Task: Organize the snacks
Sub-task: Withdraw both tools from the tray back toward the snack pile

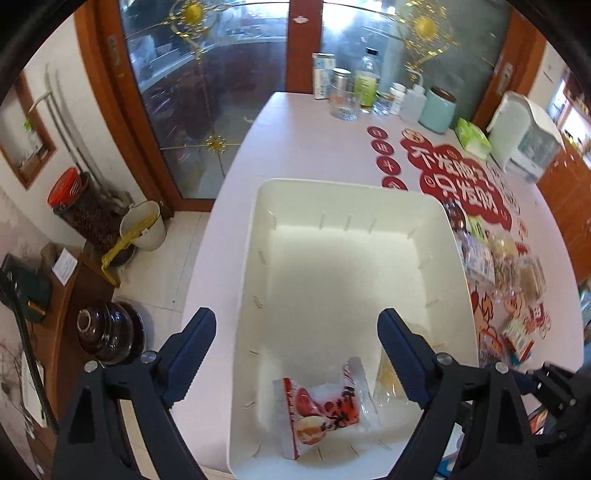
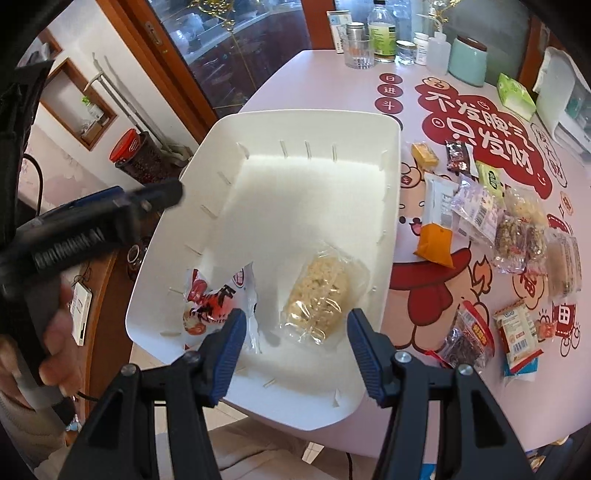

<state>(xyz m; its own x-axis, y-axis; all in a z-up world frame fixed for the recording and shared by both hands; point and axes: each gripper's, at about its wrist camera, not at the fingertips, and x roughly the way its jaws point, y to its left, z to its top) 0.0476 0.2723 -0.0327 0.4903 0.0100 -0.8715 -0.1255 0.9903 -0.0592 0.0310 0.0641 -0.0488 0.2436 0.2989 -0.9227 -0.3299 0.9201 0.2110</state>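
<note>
Hovering over the white bin [image 2: 388,206]
Both tools, left tool [image 1: 295,354] and right tool [image 2: 295,343], are spread, empty; red-wrapped snack [image 2: 210,299] and rice cracker [image 2: 317,295] lie inside.

A drinking glass [image 2: 357,54], a mint canister [image 2: 468,61] and bottles [image 2: 383,31] stand at the table's far end.

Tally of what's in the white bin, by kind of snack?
Red-and-white printed packet: 1
Clear-wrapped puffed rice cake: 1
Total in the white bin: 2
</note>
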